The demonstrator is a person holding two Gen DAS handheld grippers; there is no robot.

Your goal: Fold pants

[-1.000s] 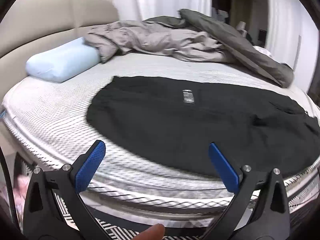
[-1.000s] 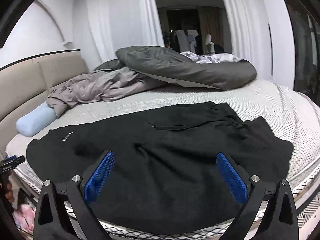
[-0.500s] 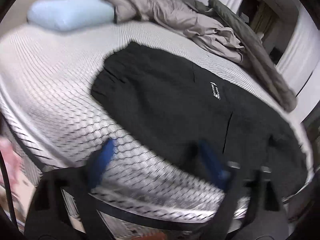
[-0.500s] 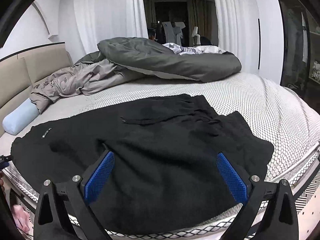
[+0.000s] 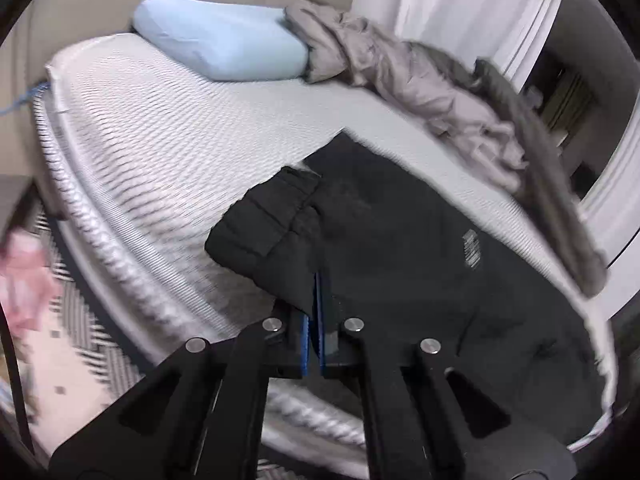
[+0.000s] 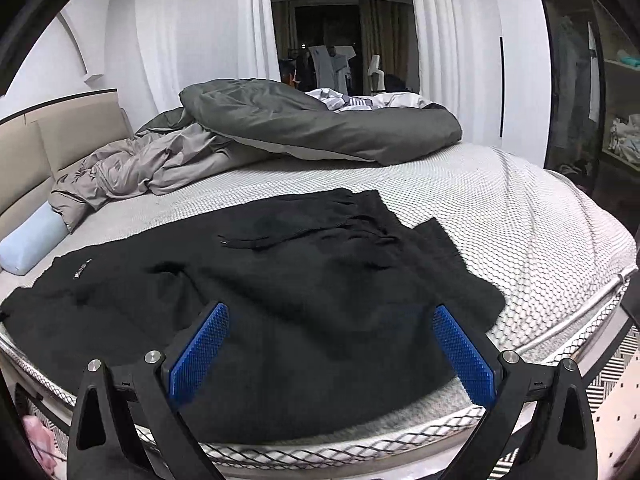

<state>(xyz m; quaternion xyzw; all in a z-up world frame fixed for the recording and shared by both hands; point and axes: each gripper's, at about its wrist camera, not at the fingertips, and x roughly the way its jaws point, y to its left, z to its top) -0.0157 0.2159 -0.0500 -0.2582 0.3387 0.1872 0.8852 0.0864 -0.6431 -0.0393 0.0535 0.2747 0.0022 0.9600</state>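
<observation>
my left gripper (image 5: 314, 312) is clenched on the pants (image 5: 420, 264), its blue pads pressed together with a fold of black cloth pinched between them at the near edge of the leg end, where the ribbed cuff (image 5: 276, 216) lies bunched just ahead of the fingers. the view here is tilted and smeared, so i can't make out fine detail in the cloth. my right gripper (image 6: 330, 344) hangs with its jaws spread wide, pads well apart, above the near edge of the pants (image 6: 280, 300) and gripping nothing; i can't tell if the fingers brush the cloth. the pants lie spread across the front of the bed (image 6: 500, 208), from the waistband (image 6: 340, 208) with its loose drawstring (image 6: 248, 243) toward the right to the leg end at the left, a small white logo (image 6: 82, 269) showing on the leg. behind them a grey duvet (image 6: 320, 124) and a beige blanket (image 6: 132, 168) are heaped near the headboard (image 6: 60, 132), and a pale blue pillow (image 5: 224, 52) sits at the head end, touching the blanket.
</observation>
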